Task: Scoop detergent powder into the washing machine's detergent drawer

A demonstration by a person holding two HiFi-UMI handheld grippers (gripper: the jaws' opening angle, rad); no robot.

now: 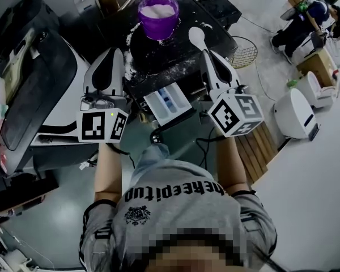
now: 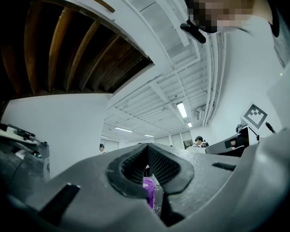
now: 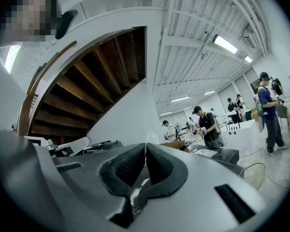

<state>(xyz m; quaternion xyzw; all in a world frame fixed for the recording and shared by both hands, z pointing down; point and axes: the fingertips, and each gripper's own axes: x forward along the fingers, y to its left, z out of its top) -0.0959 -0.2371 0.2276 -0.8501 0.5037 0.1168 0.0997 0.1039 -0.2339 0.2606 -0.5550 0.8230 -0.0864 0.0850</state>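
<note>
White spoon [image 1: 197,36] handle hidden inside clamped right claw [image 1: 206,54]; left claw [image 1: 113,54] seemingly closed, empty

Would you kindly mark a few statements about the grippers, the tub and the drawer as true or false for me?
1. The right gripper holds a white spoon. True.
2. The purple tub is empty. False: it holds white powder.
3. The detergent drawer is shut. False: it stands pulled open.
4. The left gripper has its fingers together on nothing. True.
5. The machine's black top carries spilled powder. True.
</note>
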